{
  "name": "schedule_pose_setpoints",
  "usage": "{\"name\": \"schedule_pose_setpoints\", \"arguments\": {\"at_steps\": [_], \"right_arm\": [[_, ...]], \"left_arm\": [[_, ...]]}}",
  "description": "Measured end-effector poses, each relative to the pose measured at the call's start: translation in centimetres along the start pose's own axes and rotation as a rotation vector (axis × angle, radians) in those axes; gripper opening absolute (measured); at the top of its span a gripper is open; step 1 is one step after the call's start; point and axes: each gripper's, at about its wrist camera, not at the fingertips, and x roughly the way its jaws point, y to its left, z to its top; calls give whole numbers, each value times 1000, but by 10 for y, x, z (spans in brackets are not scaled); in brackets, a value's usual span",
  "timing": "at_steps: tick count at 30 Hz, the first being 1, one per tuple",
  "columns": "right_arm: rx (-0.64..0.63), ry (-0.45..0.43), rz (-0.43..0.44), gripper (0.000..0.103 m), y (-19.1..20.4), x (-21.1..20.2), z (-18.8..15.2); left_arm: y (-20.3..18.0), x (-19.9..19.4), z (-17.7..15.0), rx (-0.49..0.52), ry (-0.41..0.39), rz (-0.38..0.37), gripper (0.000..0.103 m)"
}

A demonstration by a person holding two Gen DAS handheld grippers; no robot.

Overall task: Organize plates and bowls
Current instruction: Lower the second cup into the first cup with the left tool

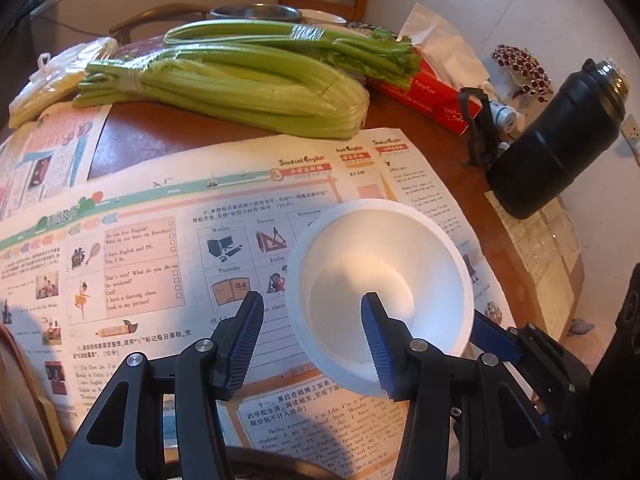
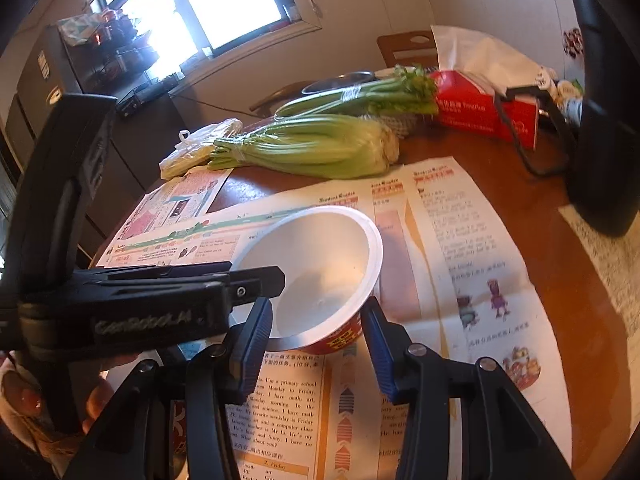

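On the table (image 1: 452, 168), working across from the left, the spread newspaper (image 1: 160, 240) is the first hazard: it lies loose under everything, and any dragging of the bowl would likely bunch it up or pull it along. Next comes the left gripper (image 1: 313, 300), its jaws partly spread and straddling the near wall of the white bowl (image 1: 384, 248), one finger down inside, the other outside with a strip of newsprint showing between pad and rim, so it does not appear to be pinching yet. If it squeezes from here, that thin wall could buckle, or the rim could slip out sideways. The bowl itself sits tipped on the paper in the middle of the table, well in front of the celery (image 1: 240, 88). Over to the right gripper (image 2: 318, 304): its jaws look pressed onto the bowl's lower sides, right where the red print shows. Two grips on one light bowl is the worry, since any opposing pull may twist or crush it. Further right stands the black flask (image 1: 560, 132), near enough that a wide swing that way could knock it over.
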Motion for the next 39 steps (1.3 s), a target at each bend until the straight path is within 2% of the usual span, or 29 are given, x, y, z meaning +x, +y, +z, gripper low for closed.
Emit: {"name": "schedule_pose_setpoints", "arguments": {"at_steps": [5, 6, 7, 9, 13, 23, 39], "right_arm": [[-10, 4, -4, 47, -1, 3, -1], [-17, 3, 1, 47, 0, 3, -1], [-21, 4, 7, 47, 1, 3, -1], [-30, 9, -3, 47, 4, 4, -1], [-35, -11, 1, 47, 8, -2, -1], [-82, -67, 38, 47, 38, -32, -2], [-163, -75, 130, 47, 100, -61, -29]], "left_arm": [[-3, 10, 4, 5, 15, 7, 50], [-5, 11, 4, 12, 21, -4, 39], [-6, 12, 4, 17, 29, -14, 37], [-8, 10, 4, 25, 16, -1, 37], [-6, -2, 3, 20, -3, -25, 37], [2, -54, -14, 20, -87, -18, 37], [37, -123, -75, -29, -178, 14, 39]]}}
